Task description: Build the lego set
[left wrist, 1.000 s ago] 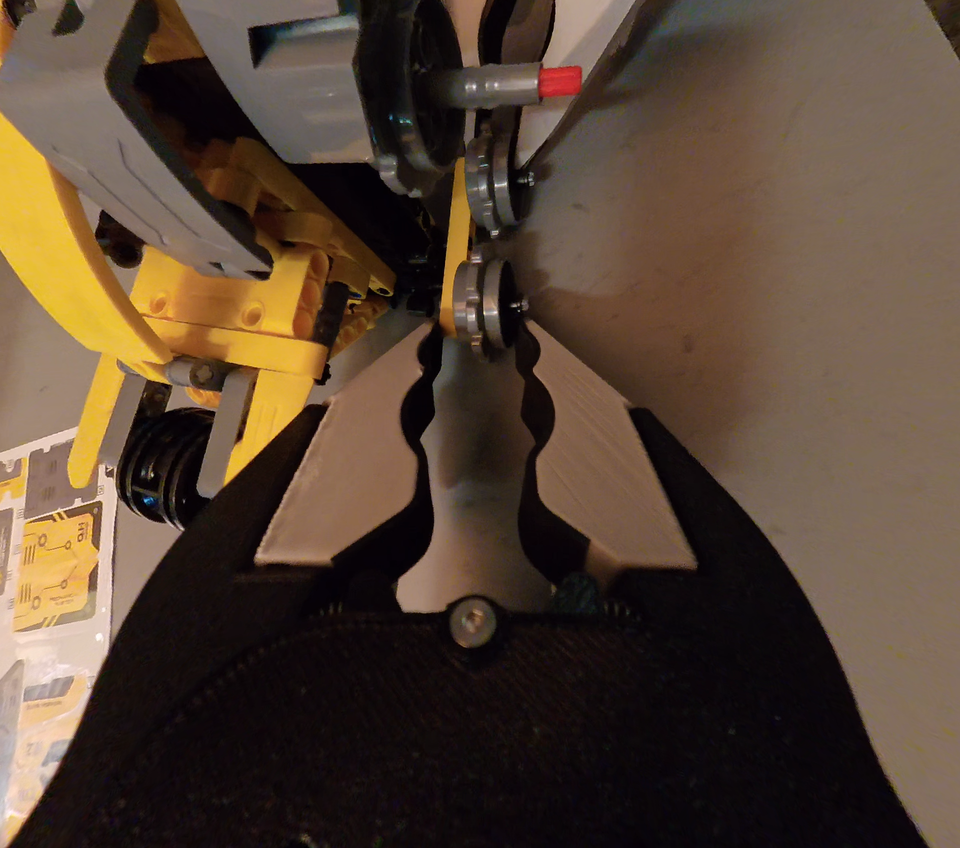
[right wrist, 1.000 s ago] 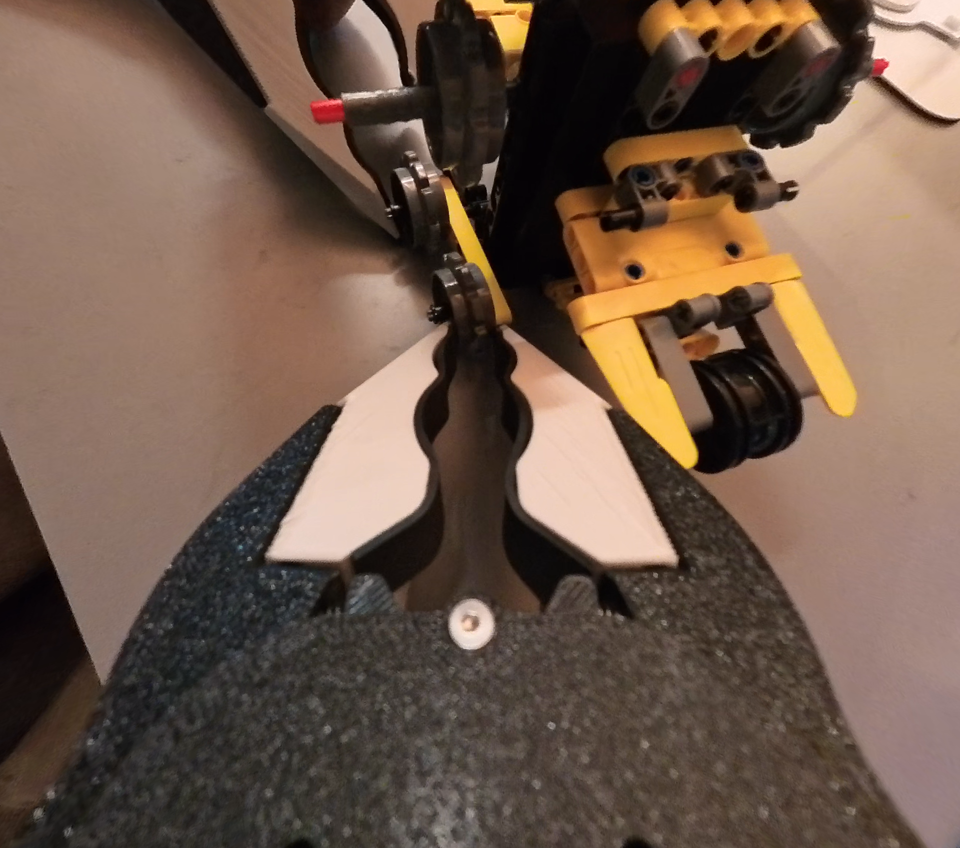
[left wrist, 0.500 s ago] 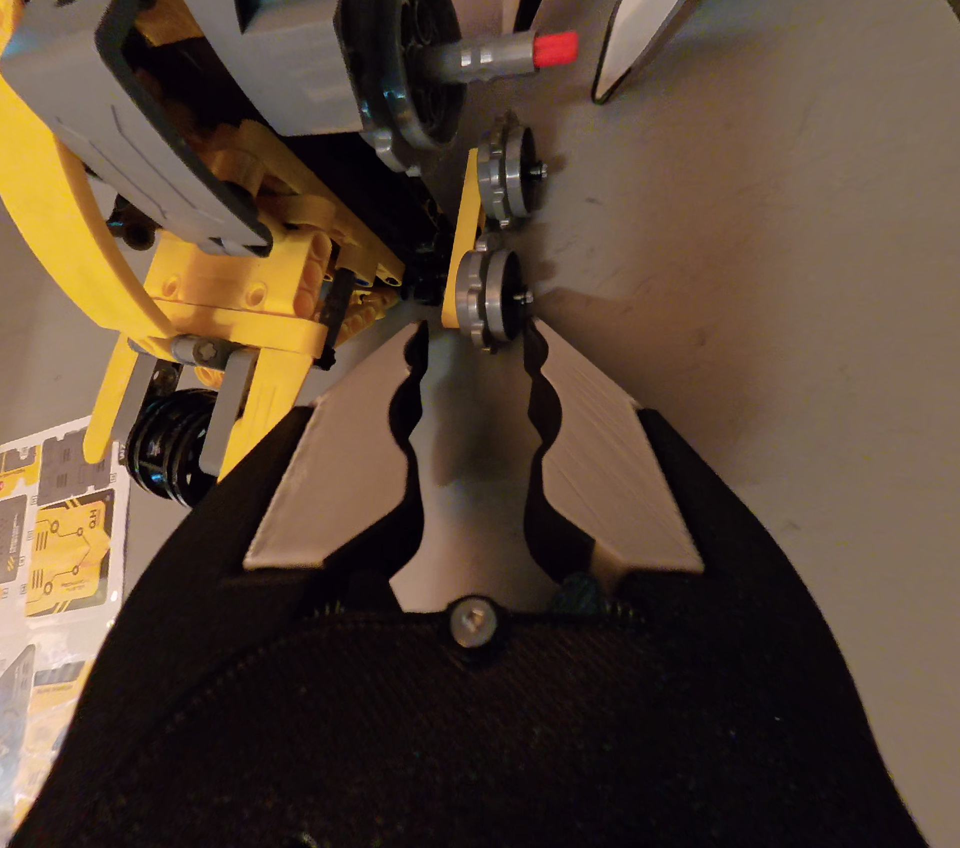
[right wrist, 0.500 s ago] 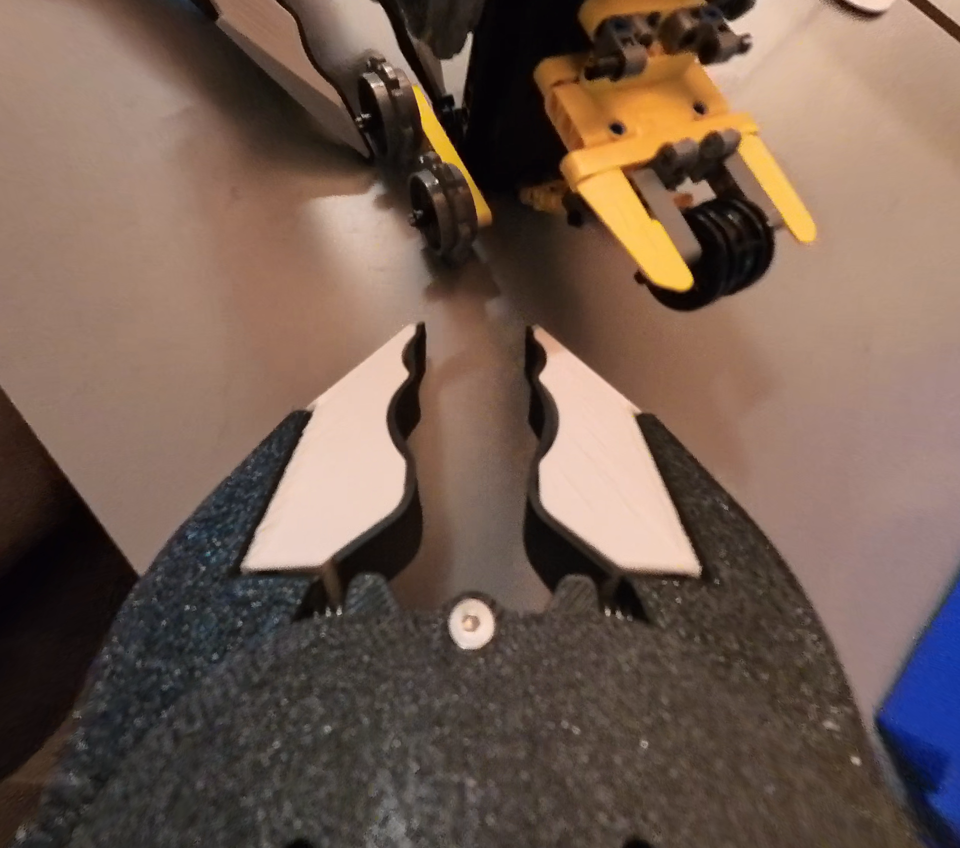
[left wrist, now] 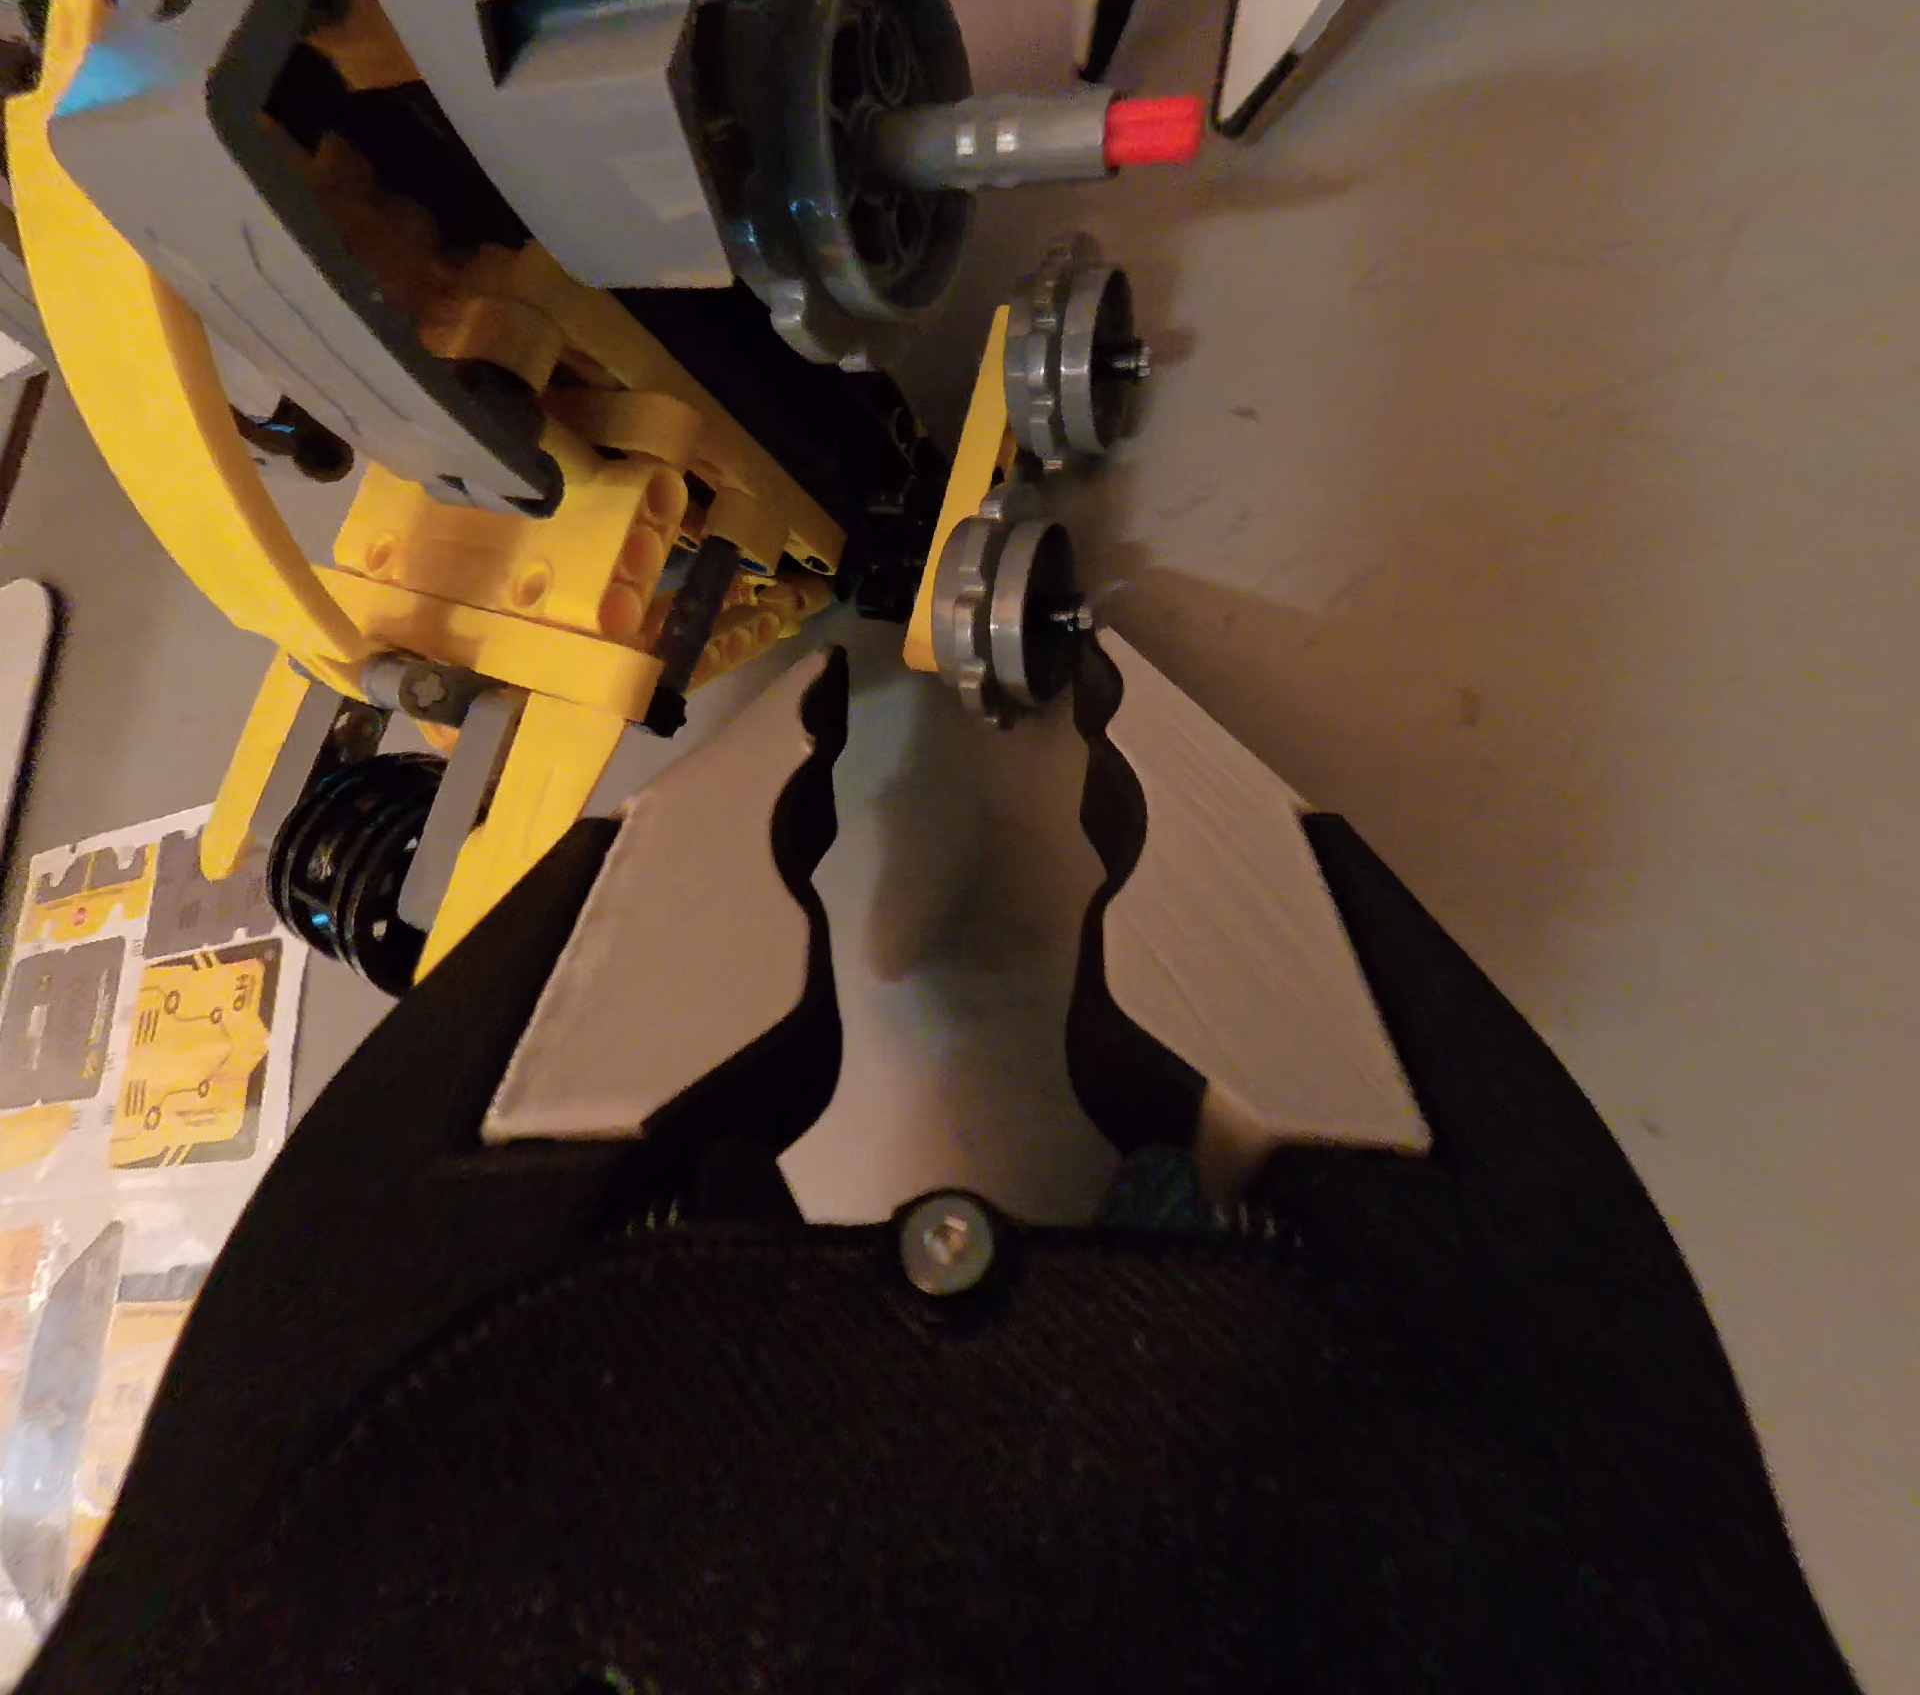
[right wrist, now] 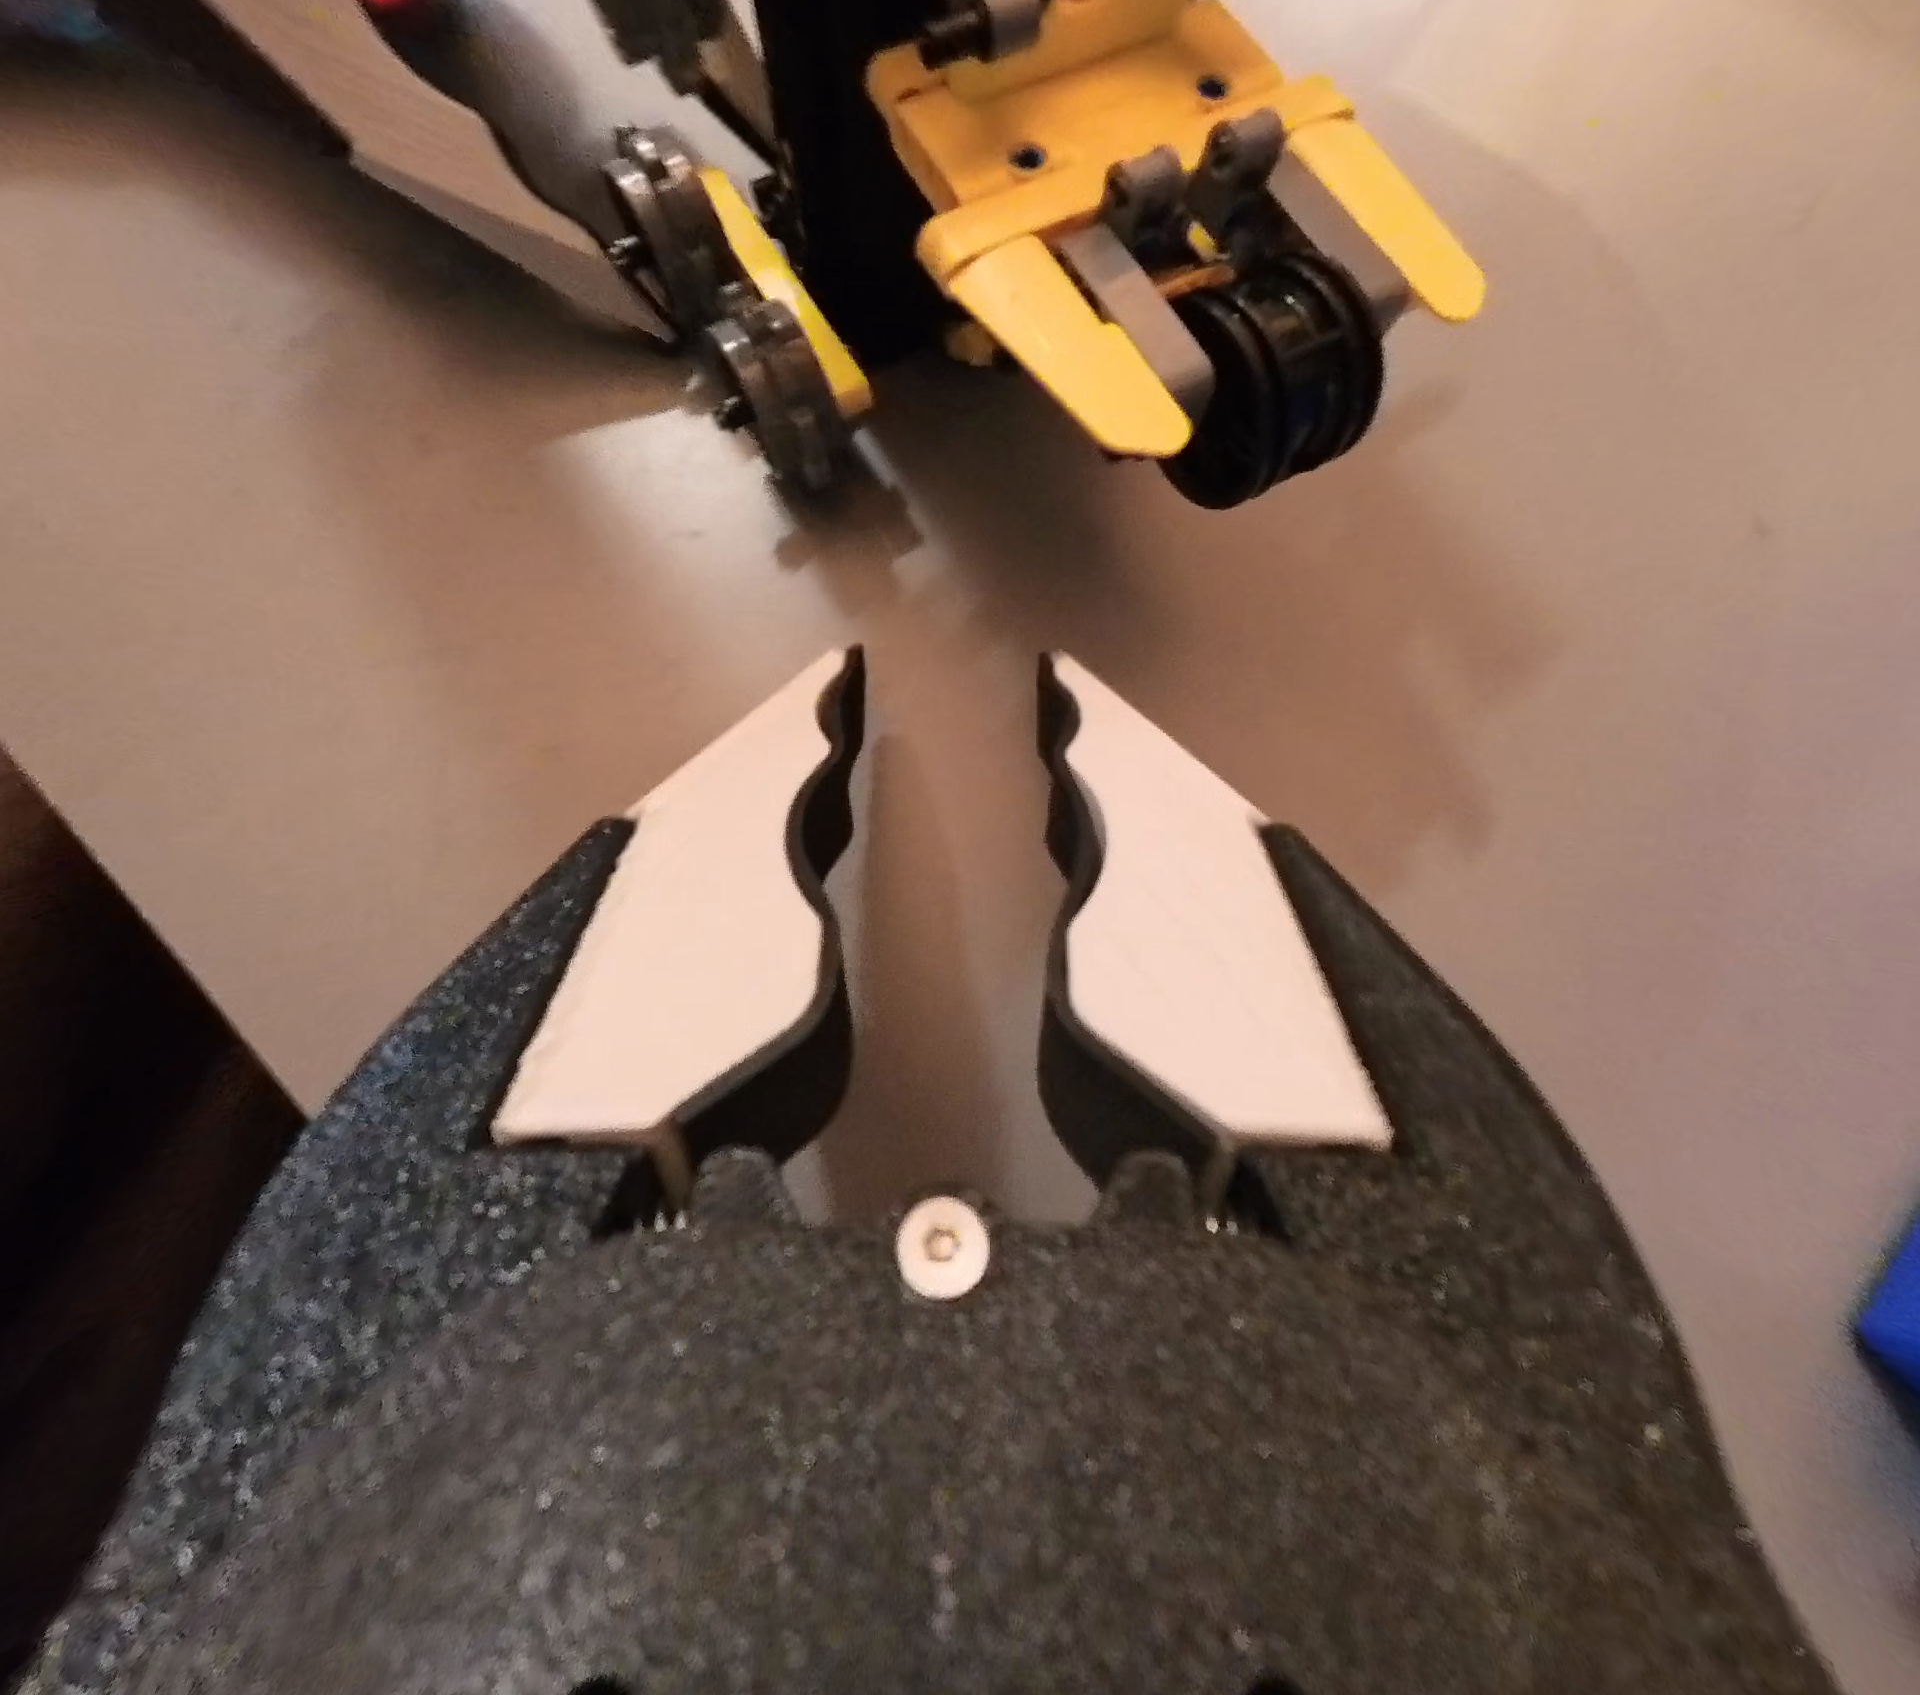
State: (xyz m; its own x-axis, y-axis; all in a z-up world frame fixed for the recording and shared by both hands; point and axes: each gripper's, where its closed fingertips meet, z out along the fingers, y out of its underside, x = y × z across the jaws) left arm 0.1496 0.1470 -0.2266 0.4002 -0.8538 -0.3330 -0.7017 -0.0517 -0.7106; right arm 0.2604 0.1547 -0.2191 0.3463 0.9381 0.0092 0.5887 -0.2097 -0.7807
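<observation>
Both grippers' fingers gape empty; left gripper (left wrist: pixel 956 669) touches small grey wheel (left wrist: pixel 1003 611); right gripper (right wrist: pixel 951 669) near it.

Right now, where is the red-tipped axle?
The red-tipped axle sticks out sideways from the model's dark wheel: upper middle in the left wrist view, above the two grey gears, upper left in the right wrist view.

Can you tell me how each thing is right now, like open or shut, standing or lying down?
Left gripper: open, tips beside the lower grey toothed wheel.
Right gripper: open, holding nothing.
Yellow and grey brick-built model: standing on the grey table.
Red-tipped grey axle: sticking out sideways.
Sticker sheet: lying flat.
</observation>
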